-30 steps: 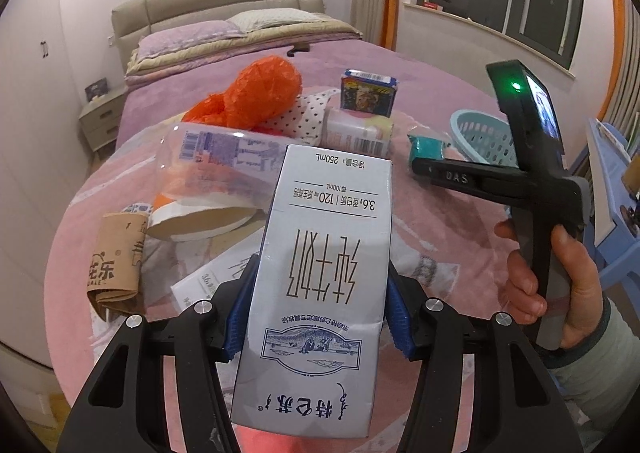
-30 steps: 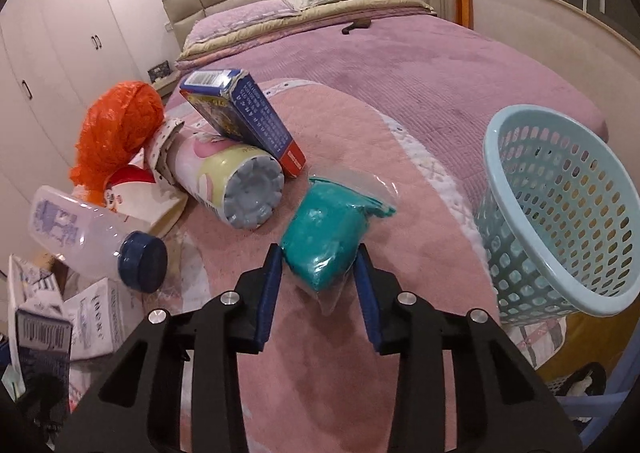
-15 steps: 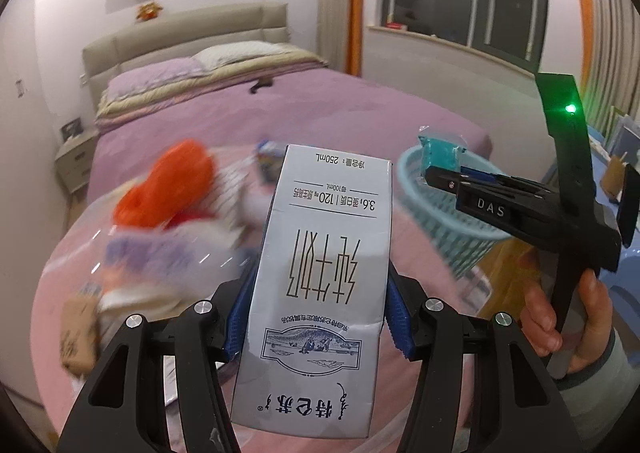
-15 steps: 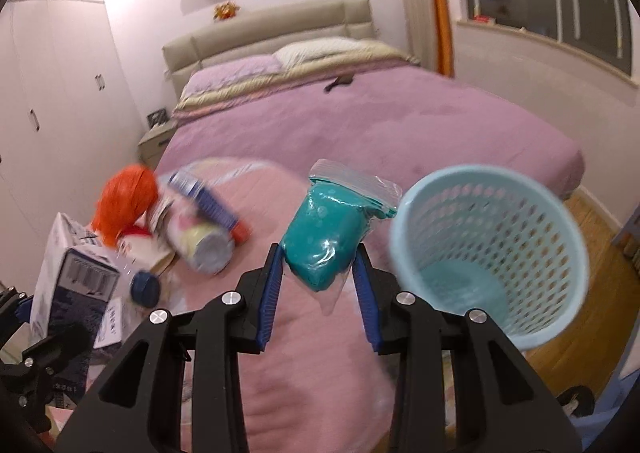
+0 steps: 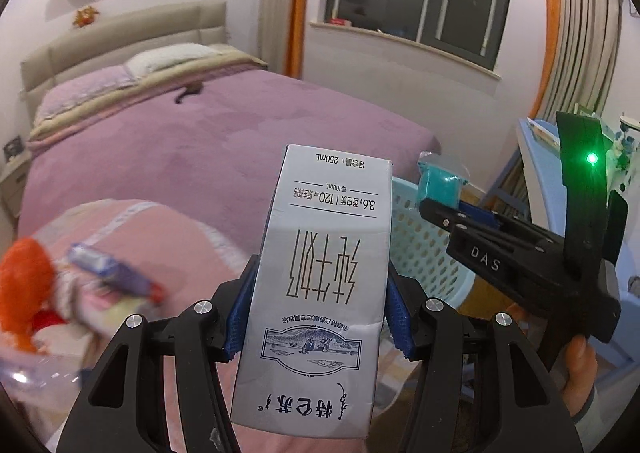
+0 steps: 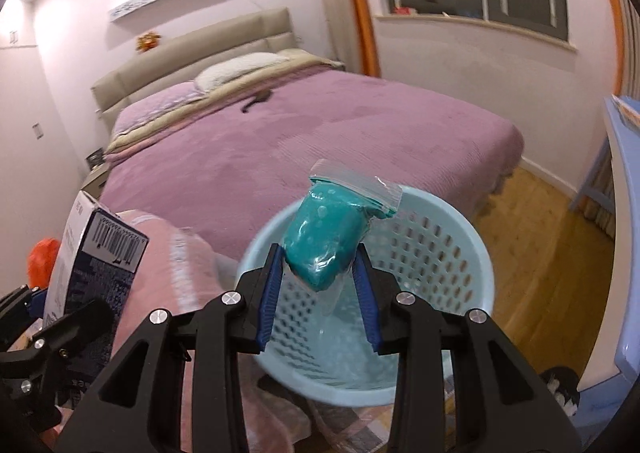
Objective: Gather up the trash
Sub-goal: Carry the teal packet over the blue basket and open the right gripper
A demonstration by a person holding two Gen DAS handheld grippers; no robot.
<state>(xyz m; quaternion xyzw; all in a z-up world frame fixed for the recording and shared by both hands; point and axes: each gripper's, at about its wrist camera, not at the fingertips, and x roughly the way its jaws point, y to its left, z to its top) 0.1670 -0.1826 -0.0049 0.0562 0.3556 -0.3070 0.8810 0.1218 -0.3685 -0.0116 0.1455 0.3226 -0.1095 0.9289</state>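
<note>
Basket (image 6: 472, 269) — pale blue, perforated — looks bare inside. Right hand-held gripper (image 6: 320, 273) clamps a bagged teal lump (image 6: 324, 241) above its rim; left hand-held gripper (image 5: 316, 317) grips a milk carton (image 5: 320, 273) beside it, over the pink-covered table (image 5: 168, 237).

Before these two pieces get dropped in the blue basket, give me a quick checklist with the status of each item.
1. Right tongs gripping the teal bag: ok, pads press its lower end.
2. Left tongs gripping the milk carton: ok, clamped on both sides.
3. Teal bag lined up over the blue basket: ok in the right wrist view, it sits in front of the basket's opening.
4. Milk carton over the basket: not ok, it is off to the basket's left side.
5. Room in the basket: ok, the mesh floor shows with nothing solid in it.
6. Two tongs clear of each other: ok, apart in both views.
</note>
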